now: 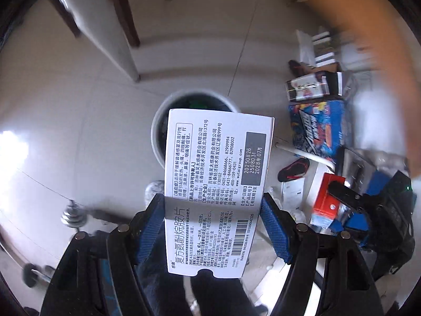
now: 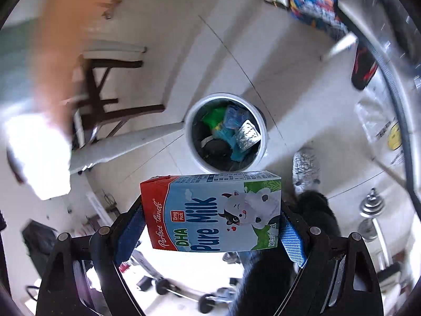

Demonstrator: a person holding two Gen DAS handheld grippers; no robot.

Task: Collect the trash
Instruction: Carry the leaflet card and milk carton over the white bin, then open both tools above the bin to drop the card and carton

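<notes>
The floor (image 1: 79,121) is made of big pale tiles with thin dark lines between them. It is shiny. A very bright patch of light (image 1: 13,144) glows on it at the left. A chair (image 2: 105,92) with dark brown wooden legs and a pale seat stands on the floor. A long white board (image 2: 126,142) lies near the chair. Silver dumbbells (image 2: 372,208) rest on the floor. A blurry orange shape (image 1: 355,26) curves across the top right of the left wrist view; what it is cannot be told.
</notes>
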